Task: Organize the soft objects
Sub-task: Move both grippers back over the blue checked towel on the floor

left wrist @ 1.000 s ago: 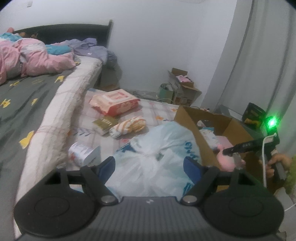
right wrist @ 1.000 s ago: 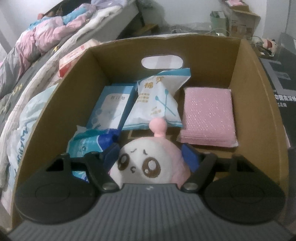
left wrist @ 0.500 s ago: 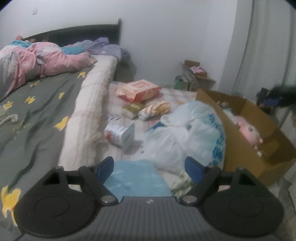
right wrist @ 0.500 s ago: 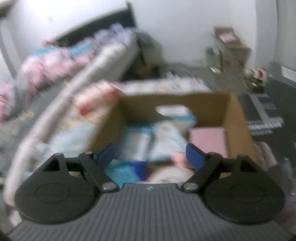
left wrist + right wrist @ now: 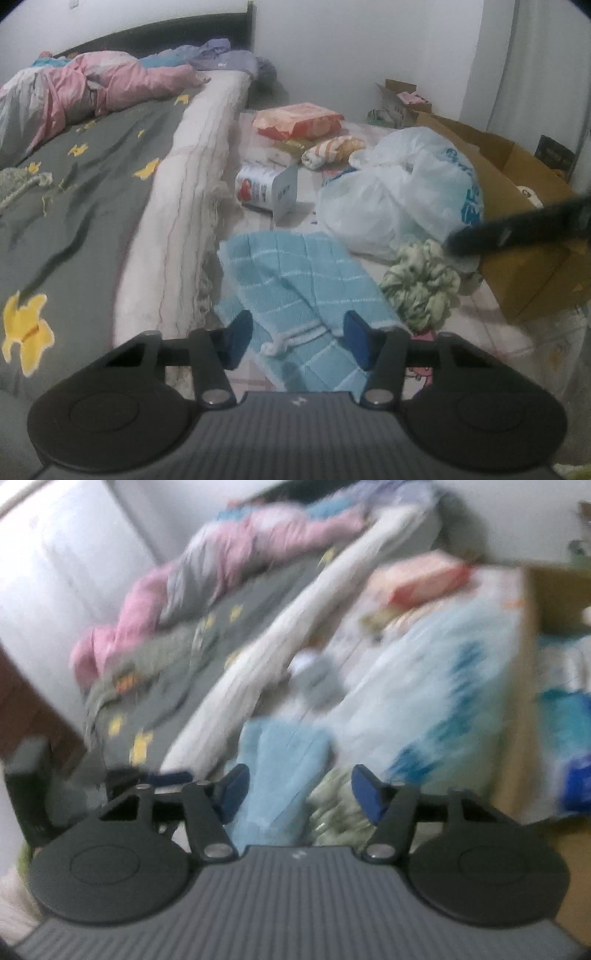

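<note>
On the patterned floor mat (image 5: pixel 546 347) beside the bed, the light-blue checked towel (image 5: pixel 295 280) lies spread flat, its near end with a white tie-cord directly under the left gripper (image 5: pixel 295 341). That gripper's blue pads straddle the cord end; the jaws are closing, the cloth lies below the gap, and neither pad presses on it yet, so nothing is grasped. A second ago this view looked out over the white plastic bag (image 5: pixel 399 199) toward the box; now it tips down onto the towel, so the left hand seems to have picked its next item.

Just right of the towel sits a green-and-white fluffy bundle (image 5: pixel 421 284), touching the bag's lower edge. The right gripper (image 5: pixel 299 794) was in the cardboard box (image 5: pixel 524 258) with the pink plush toy between its pads a second ago; now its view is blurred from a fast swing and faces the towel and the green bundle. Its jaws are closing too, with nothing gripped. Its dark finger shows in the left view above the bundle.

The plush is delivered, I judge; two soft items on the mat remain near the box, and each hand appears aimed at one.

Further up the mat, toward the wall, lie a tin (image 5: pixel 258 190), a striped roll (image 5: pixel 334 149) and an orange wipes pack (image 5: pixel 299 123).
</note>
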The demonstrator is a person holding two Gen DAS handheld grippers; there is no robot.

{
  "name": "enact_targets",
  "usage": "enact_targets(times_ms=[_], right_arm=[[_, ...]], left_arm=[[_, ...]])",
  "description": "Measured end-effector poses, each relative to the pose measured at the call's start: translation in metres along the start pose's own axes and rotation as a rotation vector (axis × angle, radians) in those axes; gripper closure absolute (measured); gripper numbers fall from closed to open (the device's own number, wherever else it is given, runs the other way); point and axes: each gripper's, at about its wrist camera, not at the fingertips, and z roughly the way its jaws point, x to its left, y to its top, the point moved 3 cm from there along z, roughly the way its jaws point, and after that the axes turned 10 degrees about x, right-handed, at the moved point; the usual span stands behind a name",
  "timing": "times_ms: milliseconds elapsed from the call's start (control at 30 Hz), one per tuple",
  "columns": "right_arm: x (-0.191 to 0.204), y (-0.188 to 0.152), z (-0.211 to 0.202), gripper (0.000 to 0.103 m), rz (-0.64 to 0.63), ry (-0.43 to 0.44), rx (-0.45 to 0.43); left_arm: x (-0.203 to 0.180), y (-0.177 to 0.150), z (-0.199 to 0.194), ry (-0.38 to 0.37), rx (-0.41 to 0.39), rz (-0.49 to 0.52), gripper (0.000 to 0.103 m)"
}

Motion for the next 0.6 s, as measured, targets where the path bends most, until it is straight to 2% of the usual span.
enact_targets(times_ms=[133, 233, 367, 500, 600], right_arm=[[0.028, -0.015, 0.039, 0.049, -0.072, -0.051, 0.045], [0.037, -0.021, 0.054, 0.049, -0.079, -0.067, 0.038], [0.035, -0.029, 0.063, 0.051, -0.087, -0.106, 0.015], [0.032, -0.036, 0.067, 0.053, -0.054, -0.093, -0.009], [0.028, -0.040, 0.069, 0.053, -0.018, -0.084, -0.031]], left_arm=[[0.008, -0.001, 0.012, -0.011, 0.055, -0.041, 0.054], [0.018, 0.005, 0.021, -0.021, 0.083, -0.107, 0.054], [0.032, 0.015, 0.039, -0.020, 0.138, -0.200, 0.057], [0.038, 0.021, 0.051, -0.024, 0.168, -0.238, 0.060], [0.040, 0.021, 0.056, -0.012, 0.175, -0.260, 0.068]])
